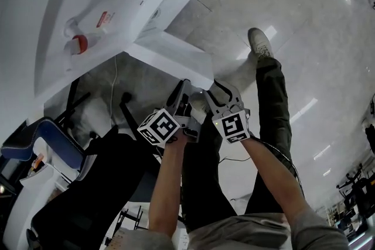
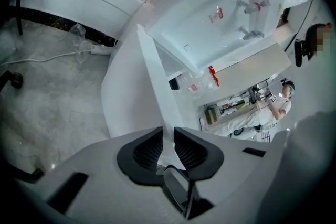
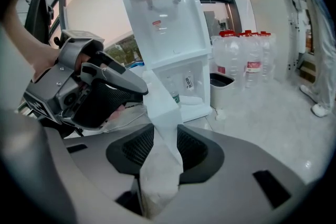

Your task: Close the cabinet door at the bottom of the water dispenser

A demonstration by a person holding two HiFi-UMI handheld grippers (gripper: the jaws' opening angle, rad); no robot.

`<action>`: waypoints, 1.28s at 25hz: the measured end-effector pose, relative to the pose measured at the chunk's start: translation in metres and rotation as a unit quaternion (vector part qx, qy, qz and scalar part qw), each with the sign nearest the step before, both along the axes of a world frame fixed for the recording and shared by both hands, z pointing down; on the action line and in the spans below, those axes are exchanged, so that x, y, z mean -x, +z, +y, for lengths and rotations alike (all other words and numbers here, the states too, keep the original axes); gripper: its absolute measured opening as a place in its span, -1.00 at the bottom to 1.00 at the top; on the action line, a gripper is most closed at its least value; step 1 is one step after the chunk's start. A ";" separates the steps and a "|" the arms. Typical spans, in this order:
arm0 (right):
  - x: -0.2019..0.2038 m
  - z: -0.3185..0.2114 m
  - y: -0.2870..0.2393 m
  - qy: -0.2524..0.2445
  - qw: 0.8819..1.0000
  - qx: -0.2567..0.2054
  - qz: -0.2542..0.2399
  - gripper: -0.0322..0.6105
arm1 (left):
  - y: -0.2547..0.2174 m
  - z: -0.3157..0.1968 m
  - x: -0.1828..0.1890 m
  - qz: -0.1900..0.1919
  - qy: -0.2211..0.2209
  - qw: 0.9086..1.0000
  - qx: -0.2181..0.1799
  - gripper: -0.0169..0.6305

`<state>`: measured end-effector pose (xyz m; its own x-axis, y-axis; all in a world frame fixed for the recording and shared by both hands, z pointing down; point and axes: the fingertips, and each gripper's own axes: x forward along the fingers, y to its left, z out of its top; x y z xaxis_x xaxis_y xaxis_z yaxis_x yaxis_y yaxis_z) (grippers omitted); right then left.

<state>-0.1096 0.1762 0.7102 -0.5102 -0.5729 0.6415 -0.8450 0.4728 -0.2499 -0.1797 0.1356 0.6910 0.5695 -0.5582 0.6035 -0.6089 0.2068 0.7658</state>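
Note:
The white water dispenser (image 1: pixel 88 3) stands at the upper left of the head view. Its bottom cabinet door (image 1: pixel 170 55) is swung open towards me. Both grippers meet at the door's free edge. My left gripper (image 1: pixel 183 88) has the door's thin edge (image 2: pixel 152 81) running between its pads, and the jaws are closed on it. My right gripper (image 1: pixel 214 91) sits just right of it, with the door's corner (image 3: pixel 160 107) filling the gap between its pads. In the right gripper view the dispenser (image 3: pixel 168 23) faces me, with its open cabinet (image 3: pixel 184 86) below the taps.
Several large water bottles (image 3: pixel 244 57) and a dark bin (image 3: pixel 220 81) stand right of the dispenser. A black office chair (image 1: pixel 88 184) is close on my left. A power strip (image 2: pixel 100 50) and cable lie on the floor behind. My legs (image 1: pixel 269 102) stand near the door.

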 end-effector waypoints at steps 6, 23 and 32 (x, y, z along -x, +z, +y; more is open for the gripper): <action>-0.022 -0.029 -0.003 -0.045 0.999 -0.014 0.019 -0.46 | -0.003 -0.021 -0.019 0.014 -0.044 0.999 -0.003 -0.73; -0.060 -0.107 -0.003 -0.162 0.986 -0.034 0.026 -0.47 | -0.001 -0.074 -0.053 0.041 -0.155 0.987 0.015 -0.73; -0.071 -0.145 -0.004 -0.231 0.972 -0.037 0.031 -0.46 | -0.002 -0.102 -0.064 0.055 -0.218 0.974 0.011 -0.73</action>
